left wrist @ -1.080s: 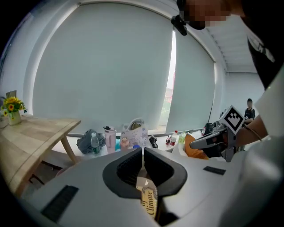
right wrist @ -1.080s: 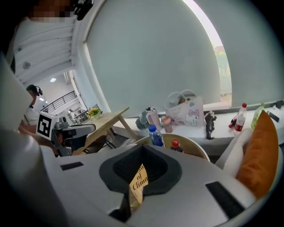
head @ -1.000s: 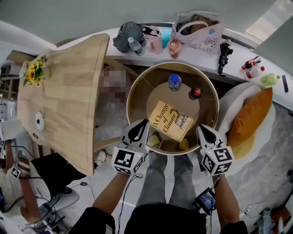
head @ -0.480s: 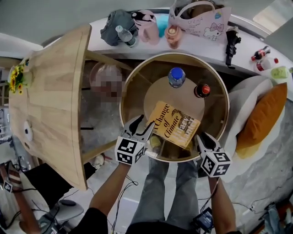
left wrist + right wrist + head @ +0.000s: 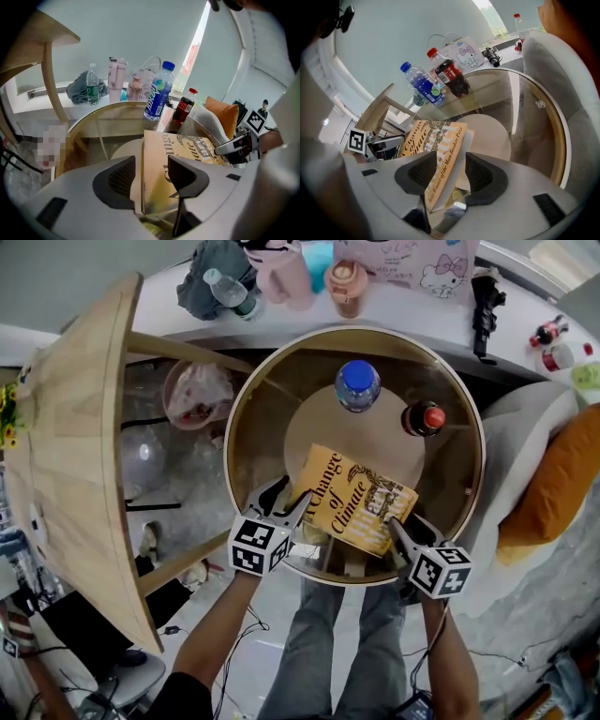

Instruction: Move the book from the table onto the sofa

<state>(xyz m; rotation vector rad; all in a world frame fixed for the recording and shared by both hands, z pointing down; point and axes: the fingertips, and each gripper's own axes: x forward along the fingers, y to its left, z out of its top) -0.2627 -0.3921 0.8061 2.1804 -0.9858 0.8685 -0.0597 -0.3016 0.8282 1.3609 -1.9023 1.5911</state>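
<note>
Head view looks down on both tools at the near rim of the round glass table [image 5: 236, 451]. The left gripper [image 5: 284, 495] straddles the near left corner of the book [image 5: 356, 501], and the right gripper [image 5: 397, 527] straddles its near right corner. Both pairs of jaws have just been opening. They now stand well apart, each with an edge of the book between the pads, and neither gripper view shows a pad pressing, so nothing is gripped yet. One tool at each corner looks meant to lift a wide, limp paperback level rather than let it sag from one side.

The book lies flat and cover up, skewed across the table's near half. Beyond it, apart from it, a blue-capped water bottle [image 5: 357, 385] and a red-capped cola bottle [image 5: 424, 418] stand upright, out of the likely lifting path. The sofa [image 5: 506, 423], with an orange cushion [image 5: 562, 484], sits just right of the table. A cluttered ledge [image 5: 525, 310] runs along the far side.
</note>
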